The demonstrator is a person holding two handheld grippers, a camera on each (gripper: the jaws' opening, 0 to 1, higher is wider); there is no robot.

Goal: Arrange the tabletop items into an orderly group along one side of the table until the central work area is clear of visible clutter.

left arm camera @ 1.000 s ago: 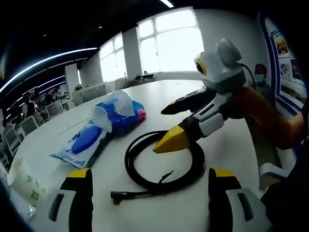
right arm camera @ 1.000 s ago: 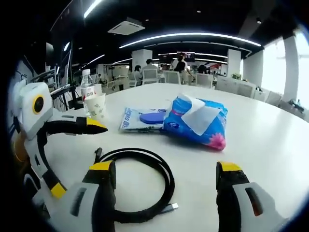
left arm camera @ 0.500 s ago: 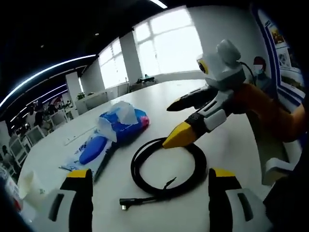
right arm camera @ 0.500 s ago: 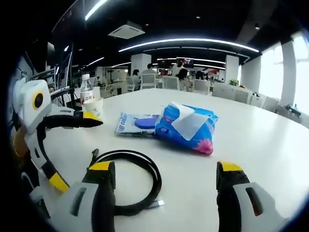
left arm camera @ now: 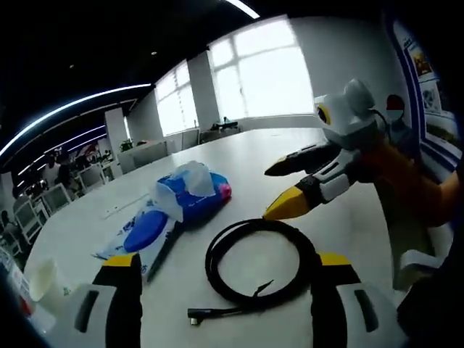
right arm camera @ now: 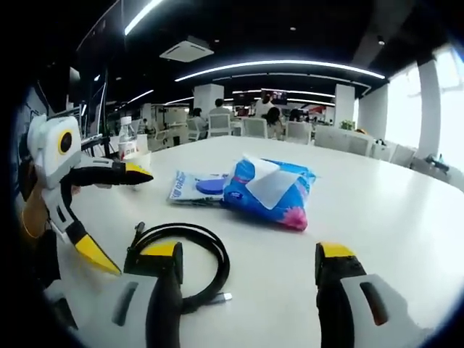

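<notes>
Cable [left arm camera: 261,263] coil unmoved; right hand-held gripper [left arm camera: 284,187] has drawn back, open.

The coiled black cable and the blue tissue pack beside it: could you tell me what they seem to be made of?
The black cable looks rubber- or plastic-sheathed with a matte finish: it holds a smooth coil and shows little glare. The blue tissue pack looks like thin, glossy plastic film: it is crinkled, printed and catches light, with soft white tissue sticking out of its top.
</notes>
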